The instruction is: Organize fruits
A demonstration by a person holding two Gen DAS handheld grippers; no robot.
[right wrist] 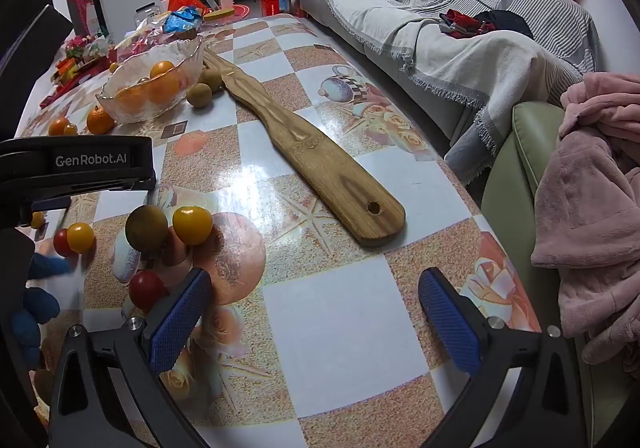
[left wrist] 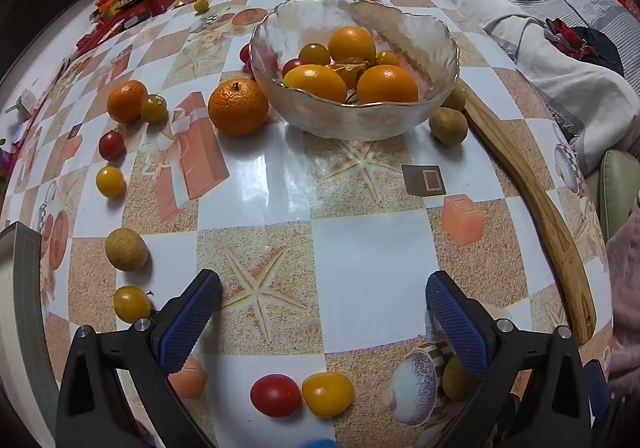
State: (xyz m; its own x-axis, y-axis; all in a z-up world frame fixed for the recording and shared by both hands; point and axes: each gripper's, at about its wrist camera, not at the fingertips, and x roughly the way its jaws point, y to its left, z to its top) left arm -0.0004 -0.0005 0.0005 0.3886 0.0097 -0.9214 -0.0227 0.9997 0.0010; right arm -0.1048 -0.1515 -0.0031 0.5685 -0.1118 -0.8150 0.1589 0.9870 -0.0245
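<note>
My left gripper (left wrist: 324, 300) and right gripper (right wrist: 314, 296) hang spread and empty. A red cherry tomato (left wrist: 275, 395) lies just under the left tongs: light, slick, easily burst, best pinched softly across its middle. Ahead, the glass bowl (left wrist: 362, 119) holds oranges and small tomatoes.

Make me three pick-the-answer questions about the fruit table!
1. Where is the wooden paddle?
A. in the bowl
B. flat on the table
C. on the sofa

2. What colour is the tomato touching the yellow one between the left tongs?
A. red
B. green
C. purple

3. How are the right tongs?
A. shut on a tomato
B. shut on the paddle
C. open, holding nothing

Answers: B, it lies on the table beside the bowl; A, the red tomato; C, fingers wide apart over bare cloth.
</note>
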